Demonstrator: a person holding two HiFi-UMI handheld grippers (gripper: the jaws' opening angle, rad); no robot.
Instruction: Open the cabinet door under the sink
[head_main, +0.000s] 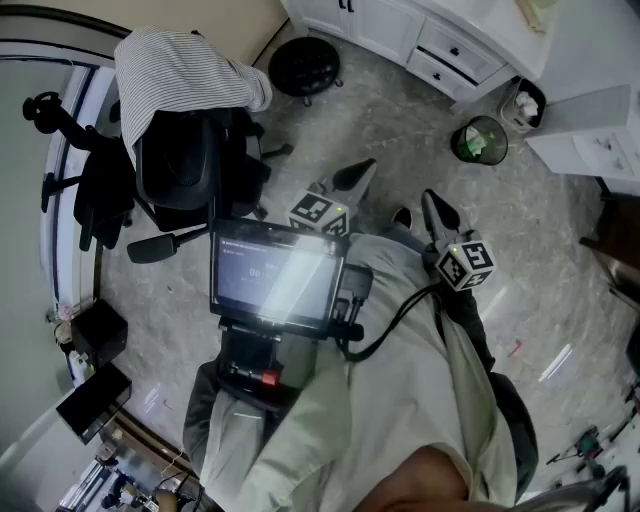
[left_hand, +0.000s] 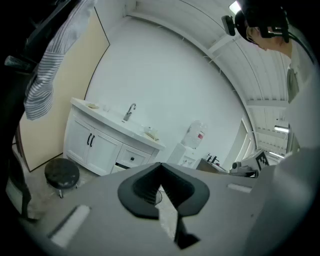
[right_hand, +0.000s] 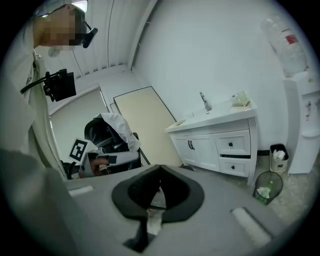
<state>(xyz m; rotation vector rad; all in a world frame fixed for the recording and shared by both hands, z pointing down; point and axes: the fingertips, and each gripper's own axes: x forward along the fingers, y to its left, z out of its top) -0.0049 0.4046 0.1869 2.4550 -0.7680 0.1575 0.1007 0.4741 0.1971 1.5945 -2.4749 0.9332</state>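
The white sink cabinet (head_main: 400, 30) stands across the room, at the top of the head view. Its two doors (left_hand: 92, 145) are closed and carry dark handles (left_hand: 90, 140) at the middle seam. The right gripper view shows the same doors (right_hand: 195, 150) under the faucet (right_hand: 203, 101). My left gripper (head_main: 355, 175) and right gripper (head_main: 435, 205) hang side by side in front of my body, well short of the cabinet. Both are shut, tips (left_hand: 160, 164) touching and nothing between them. The right gripper (right_hand: 160, 167) also points toward the cabinet.
A black round stool (head_main: 305, 65) stands left of the cabinet. A green-lined waste bin (head_main: 480, 140) and a water dispenser (right_hand: 305, 130) are on its right. An office chair (head_main: 190, 150) draped with a striped shirt is at my left. Drawers (right_hand: 231, 145) sit beside the doors.
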